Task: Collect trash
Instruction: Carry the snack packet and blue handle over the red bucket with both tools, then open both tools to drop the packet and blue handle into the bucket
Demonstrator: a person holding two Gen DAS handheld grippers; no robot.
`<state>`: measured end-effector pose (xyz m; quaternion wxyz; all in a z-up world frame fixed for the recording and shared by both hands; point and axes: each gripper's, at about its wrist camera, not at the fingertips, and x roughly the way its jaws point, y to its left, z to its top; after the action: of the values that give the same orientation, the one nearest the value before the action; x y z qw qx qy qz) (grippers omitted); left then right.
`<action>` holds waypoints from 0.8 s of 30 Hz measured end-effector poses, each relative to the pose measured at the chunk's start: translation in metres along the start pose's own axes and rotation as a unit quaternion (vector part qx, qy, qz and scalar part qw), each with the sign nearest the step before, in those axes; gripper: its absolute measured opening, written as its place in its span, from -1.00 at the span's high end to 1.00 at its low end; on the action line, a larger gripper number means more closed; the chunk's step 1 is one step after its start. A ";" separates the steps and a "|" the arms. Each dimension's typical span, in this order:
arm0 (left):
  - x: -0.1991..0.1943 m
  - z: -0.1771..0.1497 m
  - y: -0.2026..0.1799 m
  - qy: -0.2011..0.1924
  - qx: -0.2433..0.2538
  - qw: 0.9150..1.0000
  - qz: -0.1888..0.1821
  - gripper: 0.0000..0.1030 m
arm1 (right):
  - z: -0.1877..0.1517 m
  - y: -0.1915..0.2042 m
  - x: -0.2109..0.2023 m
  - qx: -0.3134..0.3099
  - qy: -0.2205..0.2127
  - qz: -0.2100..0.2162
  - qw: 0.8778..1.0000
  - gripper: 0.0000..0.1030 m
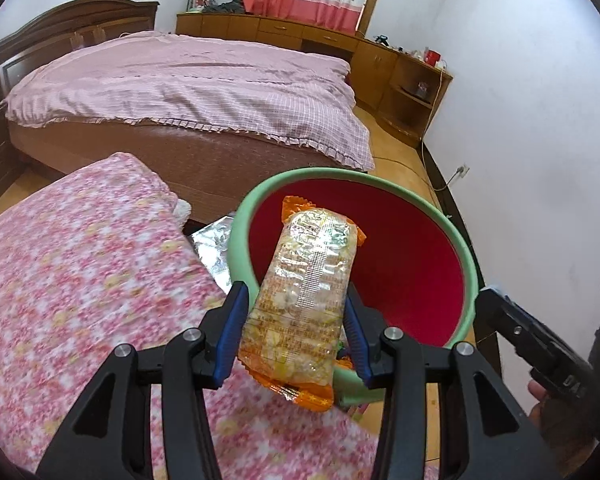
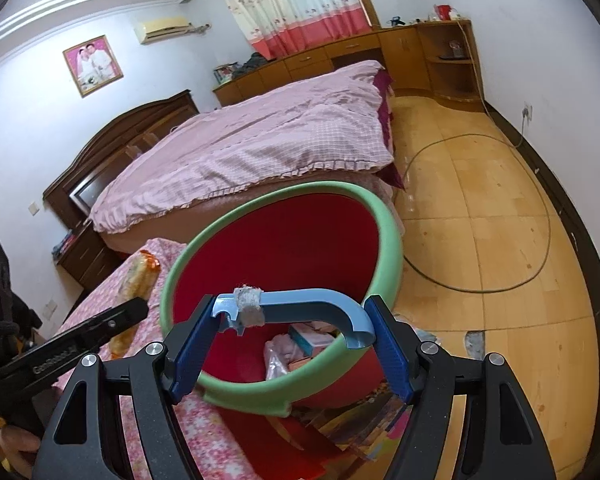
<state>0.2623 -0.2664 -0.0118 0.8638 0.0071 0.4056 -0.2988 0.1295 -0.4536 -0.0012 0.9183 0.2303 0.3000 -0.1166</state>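
My left gripper (image 1: 296, 328) is shut on an orange and clear snack wrapper (image 1: 308, 280) and holds it upright just before the near rim of a red bucket with a green rim (image 1: 400, 256). The wrapper also shows in the right wrist view (image 2: 138, 280), left of the bucket (image 2: 284, 232). My right gripper (image 2: 292, 340) is shut on the bucket's light blue handle (image 2: 312, 300) and holds the bucket tilted beside the flowered pink cloth (image 2: 204, 432). Several pieces of trash (image 2: 300, 344) lie inside the bucket.
A flowered pink cloth surface (image 1: 80, 280) lies under my left gripper. A silver foil piece (image 1: 216, 244) lies at its edge by the bucket. A bed with a pink cover (image 1: 188, 84) stands behind. Wooden cabinets (image 1: 380, 60) line the far wall. A cable (image 2: 540, 208) loops on the wooden floor.
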 end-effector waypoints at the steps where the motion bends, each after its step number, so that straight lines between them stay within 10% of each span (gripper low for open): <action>1: 0.003 -0.001 -0.002 0.001 0.003 1.000 0.001 0.10 | 0.000 -0.002 0.000 0.002 0.000 -0.001 1.000 -0.46; 24: -0.002 -0.004 0.034 -0.001 -0.043 0.998 0.038 0.05 | 0.008 0.027 0.039 -0.035 0.019 0.007 0.999 -0.47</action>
<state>0.2762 -0.2364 -0.0215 0.8746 -0.0148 0.4164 -0.2478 0.1736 -0.4374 -0.0091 0.9207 0.2022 0.3197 -0.0958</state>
